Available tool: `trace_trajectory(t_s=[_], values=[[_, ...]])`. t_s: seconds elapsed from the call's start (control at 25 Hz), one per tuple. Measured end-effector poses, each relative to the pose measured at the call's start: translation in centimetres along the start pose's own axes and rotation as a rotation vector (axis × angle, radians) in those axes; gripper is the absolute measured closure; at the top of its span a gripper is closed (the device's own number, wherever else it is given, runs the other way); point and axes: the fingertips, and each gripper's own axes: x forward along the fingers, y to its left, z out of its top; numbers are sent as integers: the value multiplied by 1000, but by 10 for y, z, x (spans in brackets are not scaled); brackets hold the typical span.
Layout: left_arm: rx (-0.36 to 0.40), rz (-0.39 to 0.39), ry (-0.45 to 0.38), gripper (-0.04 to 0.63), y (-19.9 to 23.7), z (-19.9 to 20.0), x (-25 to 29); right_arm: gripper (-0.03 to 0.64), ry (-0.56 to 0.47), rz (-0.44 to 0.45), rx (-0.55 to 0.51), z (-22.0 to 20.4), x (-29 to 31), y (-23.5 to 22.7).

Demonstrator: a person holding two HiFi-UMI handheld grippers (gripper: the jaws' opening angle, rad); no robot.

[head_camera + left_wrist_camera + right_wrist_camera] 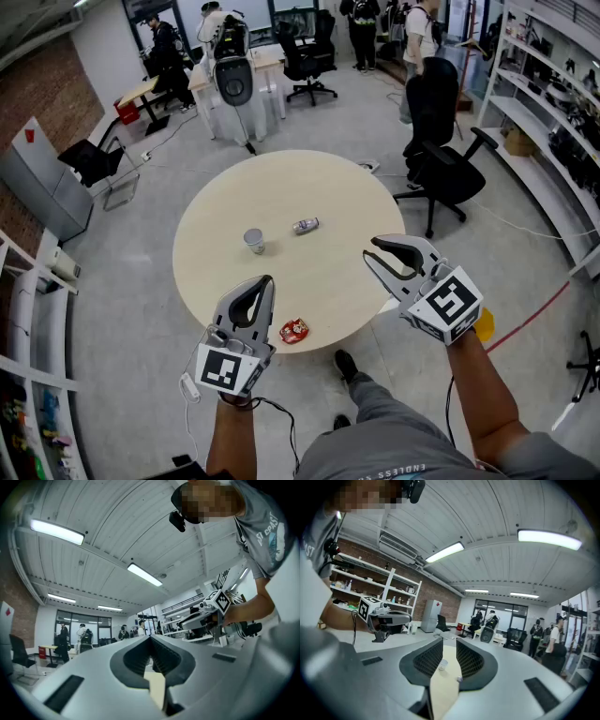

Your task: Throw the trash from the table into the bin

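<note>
A round beige table (328,187) carries a small paper cup (254,241), a crushed can (306,225) and a red wrapper (294,330) near its front edge. My left gripper (268,280) hovers over the front edge just left of the wrapper, its jaws closed tip to tip and empty; its own view (150,638) looks out level across the room. My right gripper (369,249) hangs over the table's right front edge with a narrow gap between its jaws and nothing in it. Through that gap (449,641) I see the cup (442,665) and the can (459,678).
A black office chair (441,141) stands close to the table's right side. Shelving (553,112) lines the right wall, a grey cabinet (42,187) the left. Desks, chairs and people fill the back. A yellow object (484,325) shows behind my right gripper.
</note>
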Motion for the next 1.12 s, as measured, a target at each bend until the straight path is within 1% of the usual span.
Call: trace_trajectory(t_s=[0.16,0.24,0.36,0.48,0.6,0.72,0.8,0.92,1.12], values=[[8,62,45,561,66,-35,2,501,17,109,9,-11,100,-7],[-17,110,55,561,102,-54,9,469,36,165,-2,-26,158,-14],[-53,179,82,561,150,-98,21,401,84,261,7,-66,247,-22],[-80,229,127,561,183,-139,31,350,154,351,31,-110,321,-24],[-123,274,196,561,205,-179,47,322,240,440,56,-158,388,-30],[-149,299,235,561,235,-211,60,292,297,484,56,-193,452,-36],[-173,315,244,561,254,-229,58,275,328,506,49,-213,487,-30],[-210,340,244,561,268,-255,58,253,381,550,20,-248,525,-19],[-223,361,285,561,282,-292,56,252,461,609,-30,-295,564,-4]])
